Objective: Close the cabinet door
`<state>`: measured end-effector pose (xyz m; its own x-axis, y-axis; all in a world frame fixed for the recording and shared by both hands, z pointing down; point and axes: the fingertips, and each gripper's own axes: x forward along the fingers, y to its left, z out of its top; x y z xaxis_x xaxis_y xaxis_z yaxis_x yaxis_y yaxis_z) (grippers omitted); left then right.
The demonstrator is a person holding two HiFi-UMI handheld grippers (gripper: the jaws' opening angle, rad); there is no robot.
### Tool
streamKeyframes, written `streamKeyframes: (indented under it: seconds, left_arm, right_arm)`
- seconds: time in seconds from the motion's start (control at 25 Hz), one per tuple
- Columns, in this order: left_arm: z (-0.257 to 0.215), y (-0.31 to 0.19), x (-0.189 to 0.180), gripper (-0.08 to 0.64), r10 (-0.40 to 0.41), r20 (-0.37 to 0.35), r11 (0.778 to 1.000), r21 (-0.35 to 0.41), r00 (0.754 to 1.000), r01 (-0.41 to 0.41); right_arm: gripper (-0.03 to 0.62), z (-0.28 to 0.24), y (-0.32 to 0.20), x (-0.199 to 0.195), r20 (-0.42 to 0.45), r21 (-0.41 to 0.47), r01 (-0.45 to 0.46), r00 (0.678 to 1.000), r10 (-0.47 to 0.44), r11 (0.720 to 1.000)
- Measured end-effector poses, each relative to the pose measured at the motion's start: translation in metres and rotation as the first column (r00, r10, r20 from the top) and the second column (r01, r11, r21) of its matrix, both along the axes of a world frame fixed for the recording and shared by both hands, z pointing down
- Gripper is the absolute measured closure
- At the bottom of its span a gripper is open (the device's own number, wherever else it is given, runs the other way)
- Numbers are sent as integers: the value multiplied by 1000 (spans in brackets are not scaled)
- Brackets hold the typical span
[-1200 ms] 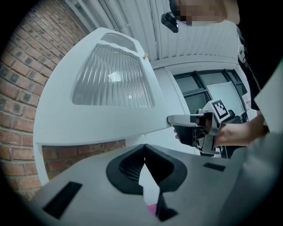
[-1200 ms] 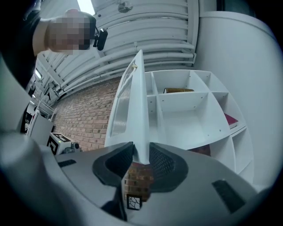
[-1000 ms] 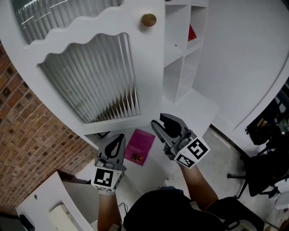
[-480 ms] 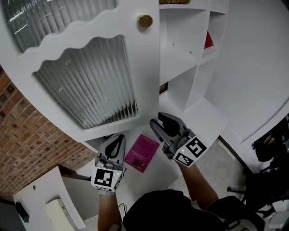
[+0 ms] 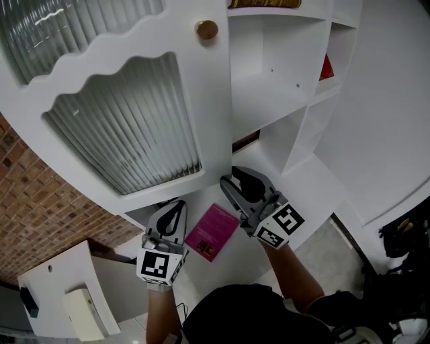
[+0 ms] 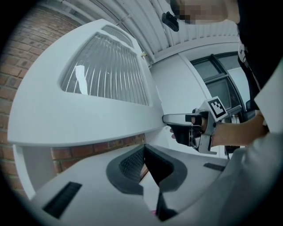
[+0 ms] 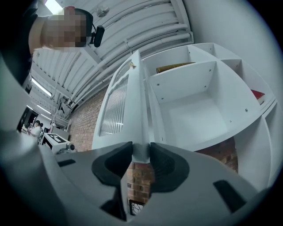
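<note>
The white cabinet door (image 5: pixel 134 121) with ribbed glass and a brass knob (image 5: pixel 206 29) stands swung open in front of the shelf compartments (image 5: pixel 282 74). My right gripper (image 5: pixel 235 183) is at the door's lower free corner. In the right gripper view the door's edge (image 7: pixel 138 110) runs down between the pads, and my right gripper (image 7: pixel 140 155) is shut on it. My left gripper (image 5: pixel 173 213) hangs below the door's bottom rail, shut and holding nothing. In the left gripper view my left gripper (image 6: pixel 146 165) points under the door (image 6: pixel 106 88), with the right gripper (image 6: pixel 188 128) beyond.
A magenta book (image 5: pixel 213 232) lies on the white surface below the door. A red item (image 5: pixel 326 67) sits in a right compartment and a brownish book (image 5: pixel 265 3) on the top shelf. Brick wall (image 5: pixel 60 222) at left; a white unit (image 5: pixel 67 295) lower left; dark chair (image 5: pixel 403 242) at right.
The door's free edge and knob have shifted left in the head view, and more of the shelf interior shows. The right gripper has moved slightly left with the door's corner. The left gripper has hardly moved.
</note>
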<state>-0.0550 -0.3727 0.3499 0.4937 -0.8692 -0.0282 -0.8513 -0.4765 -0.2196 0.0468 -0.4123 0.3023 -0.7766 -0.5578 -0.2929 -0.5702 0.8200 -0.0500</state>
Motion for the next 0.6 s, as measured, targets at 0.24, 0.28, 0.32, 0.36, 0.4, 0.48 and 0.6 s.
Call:
streamKeyframes:
  seconds: [0.24, 0.28, 0.32, 0.36, 0.4, 0.48, 0.6]
  left_arm:
    - [3, -5, 2, 553, -39, -10, 999, -15, 999, 39]
    - [4, -5, 2, 553, -45, -9, 999, -12, 999, 45]
    - [5, -6, 2, 552, -51, -9, 999, -11, 999, 51]
    - [5, -7, 2, 553, -57, -10, 998, -14, 998, 57]
    - [6, -7, 3, 552, -62, -13, 998, -19, 998, 62]
    - [8, -8, 3, 553, -73, -17, 997, -24, 997, 72]
    - [13, -9, 2, 552, -89, -20, 996, -28, 996, 88]
  right_arm:
    - [471, 1, -13, -2, -24, -2, -4, 1000, 4, 1000]
    - [471, 1, -15, -3, -28, -2, -2, 1000, 2, 1000]
    - [471, 1, -18, -4, -31, -4, 1, 1000, -1, 1000]
    - [471, 1, -20, -5, -32, -7, 4, 999, -4, 1000]
    - [471, 1, -23, -6, -31, -9, 7, 999, -7, 1000]
    - [471, 1, -28, -9, -28, -14, 12, 1000, -13, 1000]
    - [471, 1, -34, -12, -28, -11, 15, 999, -15, 1000]
